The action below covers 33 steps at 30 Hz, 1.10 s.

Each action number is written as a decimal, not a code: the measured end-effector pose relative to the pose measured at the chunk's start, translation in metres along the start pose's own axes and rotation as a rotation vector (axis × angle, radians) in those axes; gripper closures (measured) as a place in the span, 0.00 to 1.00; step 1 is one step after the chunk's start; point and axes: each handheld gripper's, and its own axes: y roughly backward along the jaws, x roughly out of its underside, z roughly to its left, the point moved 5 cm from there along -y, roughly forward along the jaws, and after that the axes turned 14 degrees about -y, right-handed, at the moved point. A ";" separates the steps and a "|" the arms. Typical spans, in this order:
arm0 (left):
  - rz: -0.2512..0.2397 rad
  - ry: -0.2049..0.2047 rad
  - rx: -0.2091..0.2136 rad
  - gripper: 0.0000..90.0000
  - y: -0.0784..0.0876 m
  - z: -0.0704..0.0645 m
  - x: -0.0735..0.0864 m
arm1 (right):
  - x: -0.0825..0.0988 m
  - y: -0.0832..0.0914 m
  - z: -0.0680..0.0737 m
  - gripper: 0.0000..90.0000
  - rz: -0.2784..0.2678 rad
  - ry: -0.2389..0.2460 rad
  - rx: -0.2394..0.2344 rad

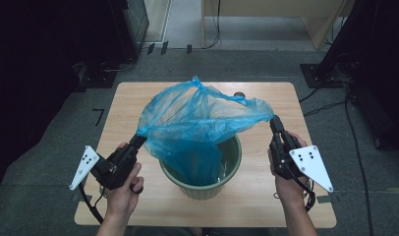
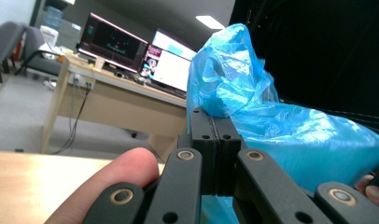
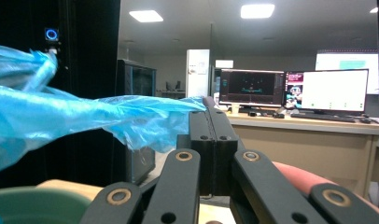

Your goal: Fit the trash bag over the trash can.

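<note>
A blue plastic bag (image 1: pixel 197 120) is stretched wide above a green bin (image 1: pixel 201 183) at the table's front middle, its lower part hanging down inside the bin. My left gripper (image 1: pixel 140 139) is shut on the bag's left edge, and my right gripper (image 1: pixel 274 120) is shut on its right edge. In the left gripper view the jaws are pressed together on the blue film (image 2: pixel 234 93). The right gripper view shows the bag (image 3: pixel 85 116) pulled taut to the left from the closed jaws, with the bin's rim (image 3: pixel 33 198) below.
The wooden table (image 1: pixel 266 98) has bare surface behind and beside the bin. A small dark object (image 1: pixel 239 94) lies behind the bag. Desks with lit monitors (image 3: pixel 295 88) stand beyond the table, and cables run over the grey floor (image 1: pixel 335 105).
</note>
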 end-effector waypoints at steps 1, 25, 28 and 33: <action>0.005 0.010 0.005 1.00 0.008 0.000 0.004 | 0.005 0.008 0.001 1.00 0.005 0.014 0.006; 0.199 -0.063 0.103 1.00 0.054 -0.011 0.106 | 0.100 0.061 -0.017 1.00 0.252 0.086 0.079; 0.237 -0.059 0.032 1.00 0.045 -0.008 0.113 | 0.110 0.061 -0.010 1.00 0.278 0.094 0.058; 0.300 -0.044 -0.059 1.00 0.031 0.002 0.126 | 0.113 0.063 0.004 1.00 0.283 0.101 0.016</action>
